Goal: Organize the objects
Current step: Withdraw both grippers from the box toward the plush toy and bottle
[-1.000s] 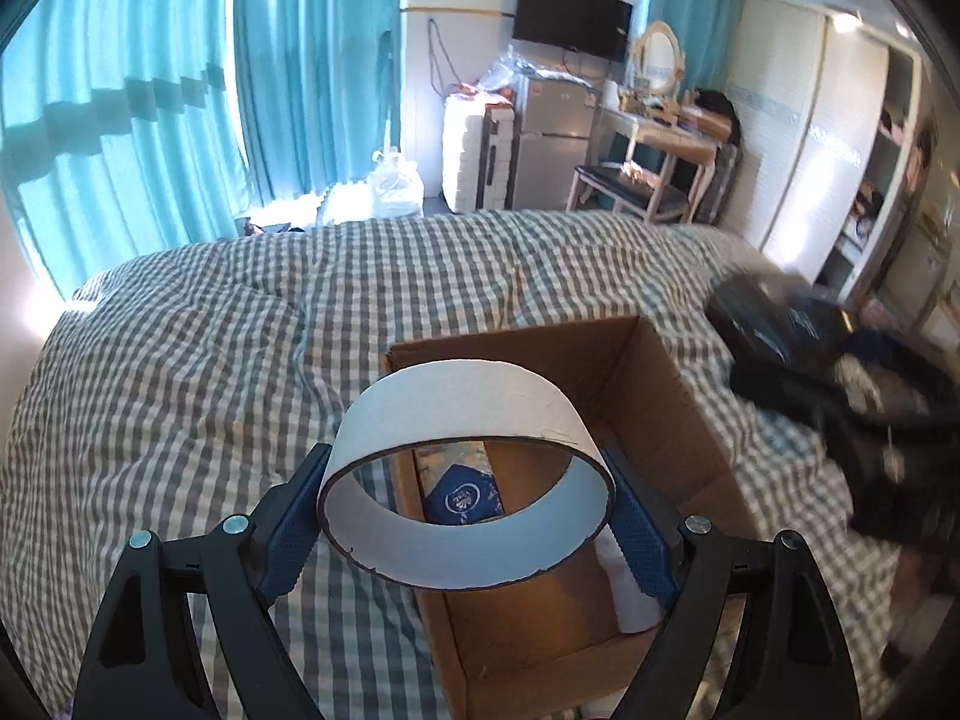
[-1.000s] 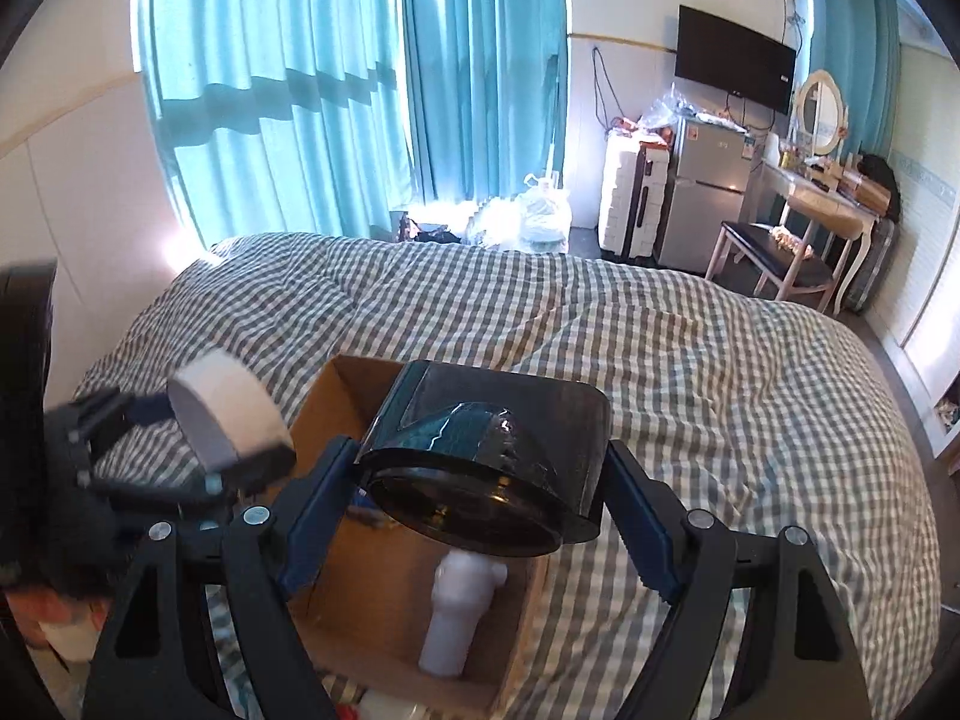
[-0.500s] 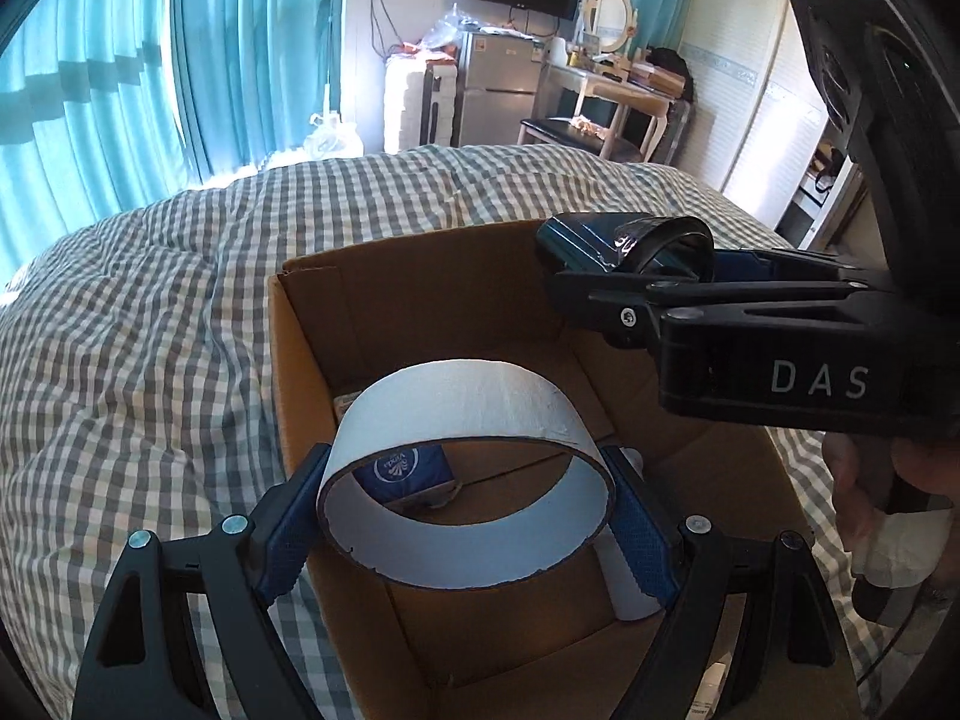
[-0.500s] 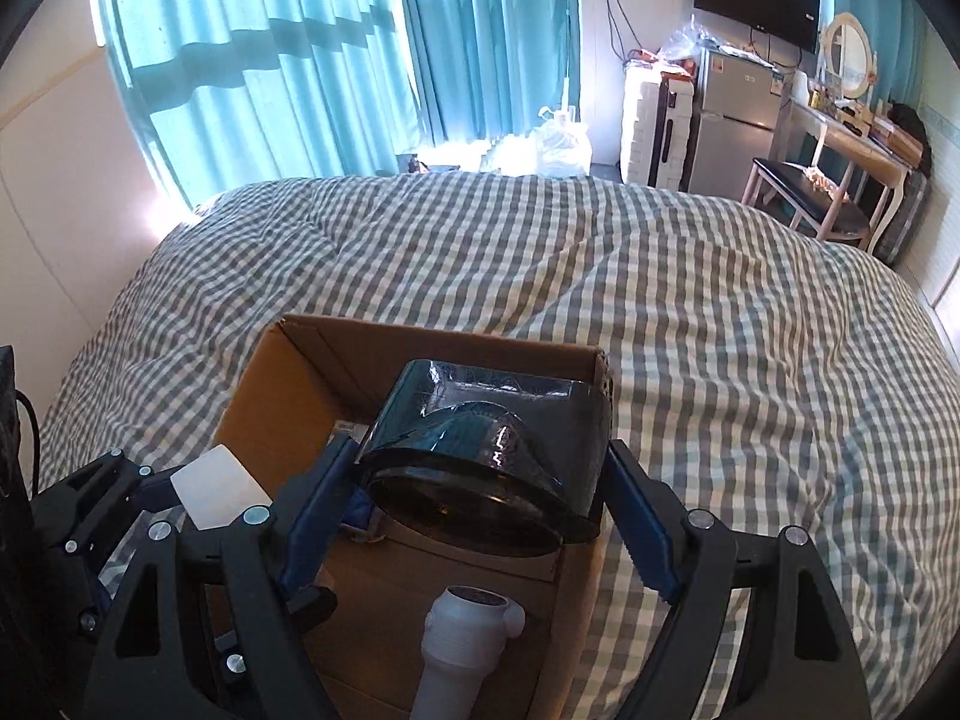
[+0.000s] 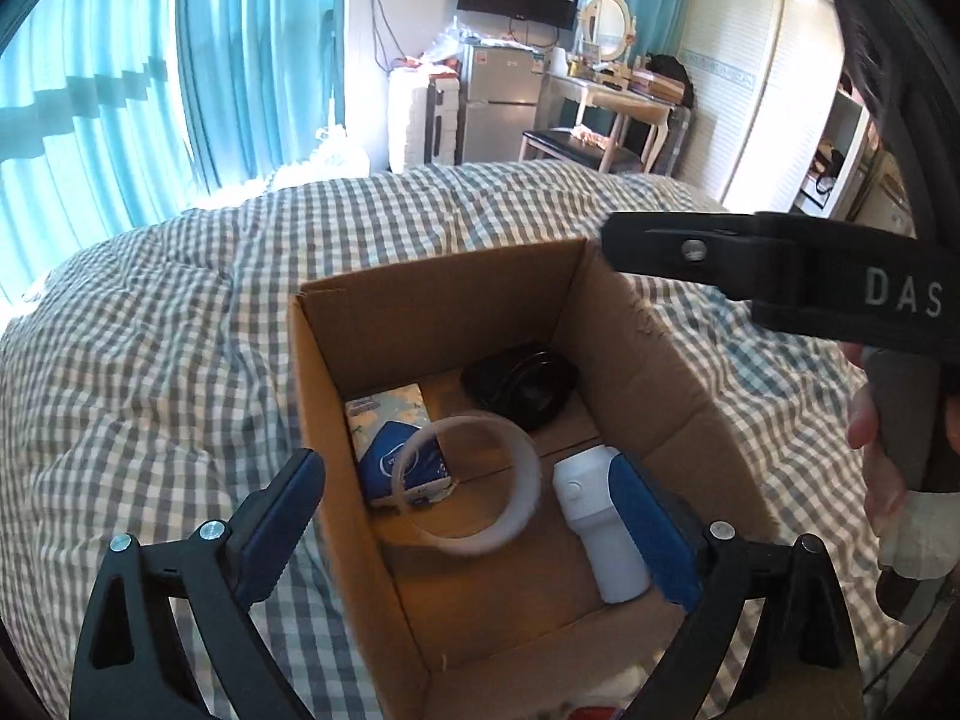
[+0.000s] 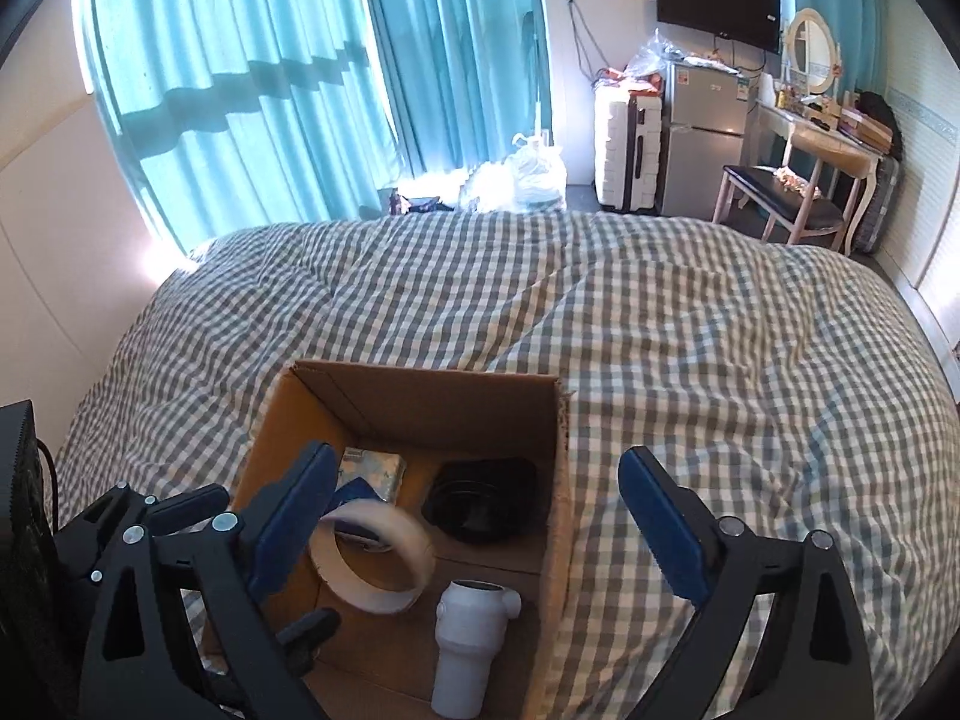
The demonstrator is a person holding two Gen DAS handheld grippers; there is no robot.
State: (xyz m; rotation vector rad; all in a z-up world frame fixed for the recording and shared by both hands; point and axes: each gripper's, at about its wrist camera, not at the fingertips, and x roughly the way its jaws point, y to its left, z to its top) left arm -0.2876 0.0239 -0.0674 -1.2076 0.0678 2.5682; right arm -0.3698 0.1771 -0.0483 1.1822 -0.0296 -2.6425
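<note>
An open cardboard box (image 5: 444,300) (image 6: 420,384) sits on the checked bed. Inside it are a white tape ring (image 5: 474,483) (image 6: 375,558), a black bowl-like container (image 5: 519,387) (image 6: 486,498), a white plastic pipe fitting (image 5: 600,531) (image 6: 471,642) and a blue-and-white packet (image 5: 399,447) (image 6: 369,471). My left gripper (image 5: 468,516) is open and empty just above the box, over the ring. My right gripper (image 6: 474,516) is open and empty above the box's right side; its body also shows in the left wrist view (image 5: 780,276).
The grey-and-white checked duvet (image 6: 660,330) covers the bed all around the box. Teal curtains (image 6: 270,60), a small fridge (image 6: 699,138), a white suitcase (image 6: 627,150), a dressing table with stool (image 6: 798,168) and bags on the floor stand beyond the bed.
Both grippers have opened. The white tape ring left my left gripper and the black container left my right gripper; both now lie inside the box.
</note>
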